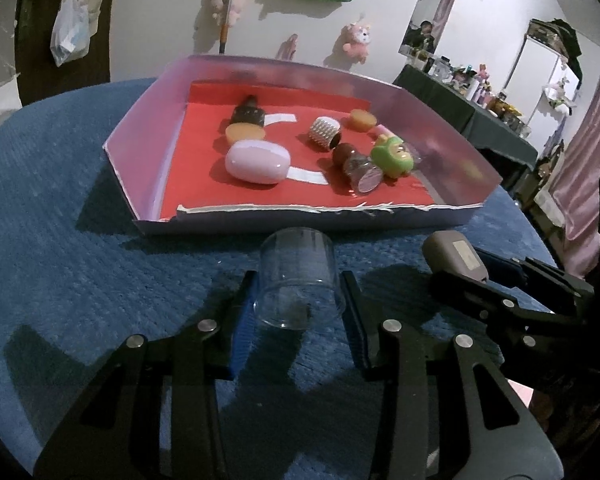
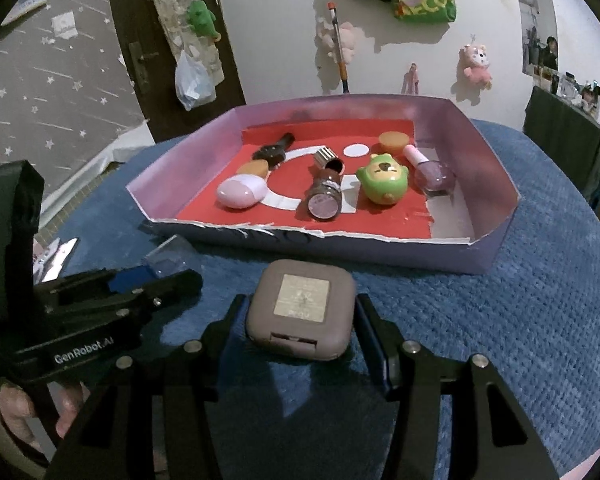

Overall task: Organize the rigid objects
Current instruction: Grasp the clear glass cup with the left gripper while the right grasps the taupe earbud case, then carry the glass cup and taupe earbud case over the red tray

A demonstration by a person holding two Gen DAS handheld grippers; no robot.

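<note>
Lying between the fingers of the left gripper [image 1: 298, 300], the clear plastic cup [image 1: 298, 280] looks light, smooth and easy to crush, so hold it gently by its side walls. The right gripper [image 2: 300, 320] clamps the stiff grey case [image 2: 300, 312]. Both wait just before the purple tray [image 2: 496, 216].

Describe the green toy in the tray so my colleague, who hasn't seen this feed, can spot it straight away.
Find the lilac tray with the red floor on the blue cloth. Toward its right side, between the brown bottle lying on its side and the pale purple nail polish bottle, sits the green toy. It is the only green item there, rounded, with a cartoon face.
</note>
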